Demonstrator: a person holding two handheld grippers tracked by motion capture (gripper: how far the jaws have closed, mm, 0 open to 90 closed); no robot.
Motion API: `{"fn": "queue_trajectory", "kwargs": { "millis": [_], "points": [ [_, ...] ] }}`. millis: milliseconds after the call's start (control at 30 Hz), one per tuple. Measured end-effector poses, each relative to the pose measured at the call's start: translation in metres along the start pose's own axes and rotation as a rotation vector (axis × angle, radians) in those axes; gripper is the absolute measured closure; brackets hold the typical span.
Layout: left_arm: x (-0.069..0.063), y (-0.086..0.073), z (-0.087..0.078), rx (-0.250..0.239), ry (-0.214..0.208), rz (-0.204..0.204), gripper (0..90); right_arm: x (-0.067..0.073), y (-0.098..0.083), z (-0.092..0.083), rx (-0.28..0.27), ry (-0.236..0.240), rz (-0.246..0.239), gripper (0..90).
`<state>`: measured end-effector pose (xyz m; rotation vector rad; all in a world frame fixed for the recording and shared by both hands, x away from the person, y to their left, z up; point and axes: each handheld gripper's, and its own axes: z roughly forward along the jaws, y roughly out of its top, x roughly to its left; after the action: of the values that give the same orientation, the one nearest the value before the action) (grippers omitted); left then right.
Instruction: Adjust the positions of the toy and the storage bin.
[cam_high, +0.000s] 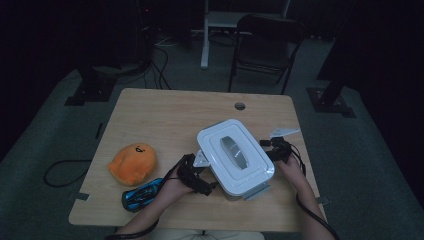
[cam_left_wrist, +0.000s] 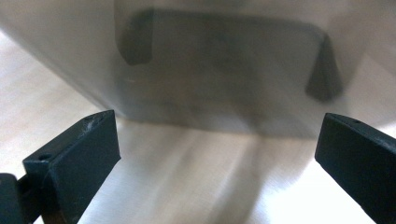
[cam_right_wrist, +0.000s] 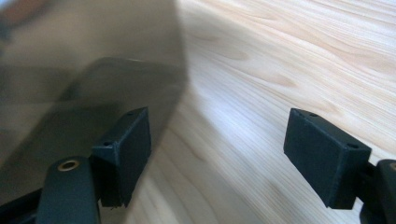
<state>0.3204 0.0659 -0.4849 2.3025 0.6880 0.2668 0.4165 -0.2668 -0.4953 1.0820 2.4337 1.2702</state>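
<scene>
Two grippers flanked the white rectangular plastic container with a lid (cam_high: 235, 156), which sat on the light wooden table (cam_high: 165, 115) towards my near right part of it, turned at an angle to the table's edges. I had the left gripper (cam_high: 196, 176) at the box's near-left end, jaws spread wide with nothing between them; in the left gripper view the grey side wall with its moulded handle recess (cam_left_wrist: 224, 60) sat just ahead of the pads (cam_left_wrist: 81, 149), apart from them, so that end was lined up, not gripped. The right gripper (cam_high: 278, 148) was at the opposite end, also unclenched: in the right gripper view one pad (cam_right_wrist: 126, 149) lay just beside the box corner (cam_right_wrist: 93, 79), the other out over bare wood, no contact I could confirm. Placing one gripper per end made sense to me as a setup for a two-handed lift or slide of a wide box. An orange round plush toy (cam_high: 132, 163) and a blue-and-black object (cam_high: 142, 194) stayed to my left, well clear of the box.
</scene>
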Motion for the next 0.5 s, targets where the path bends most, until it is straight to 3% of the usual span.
{"fn": "queue_trajectory", "kwargs": {
  "millis": [133,233,433,500],
  "points": [
    [-0.004,-0.009,0.000,-0.002,-0.041,0.004,0.5,0.000,-0.007,-0.015,-0.003,-0.128,0.014,16.4],
    [-0.008,-0.015,0.000,0.023,-0.053,0.048,0.5,-0.001,-0.012,-0.029,-0.012,-0.141,0.054,13.7],
    [-0.012,-0.024,0.002,0.034,-0.080,0.043,0.5,0.003,-0.014,-0.064,-0.066,-0.166,0.166,12.8],
    [-0.013,-0.027,0.003,0.019,-0.098,0.041,0.5,0.006,-0.011,-0.075,-0.083,-0.180,0.170,11.2]
  ]
}}
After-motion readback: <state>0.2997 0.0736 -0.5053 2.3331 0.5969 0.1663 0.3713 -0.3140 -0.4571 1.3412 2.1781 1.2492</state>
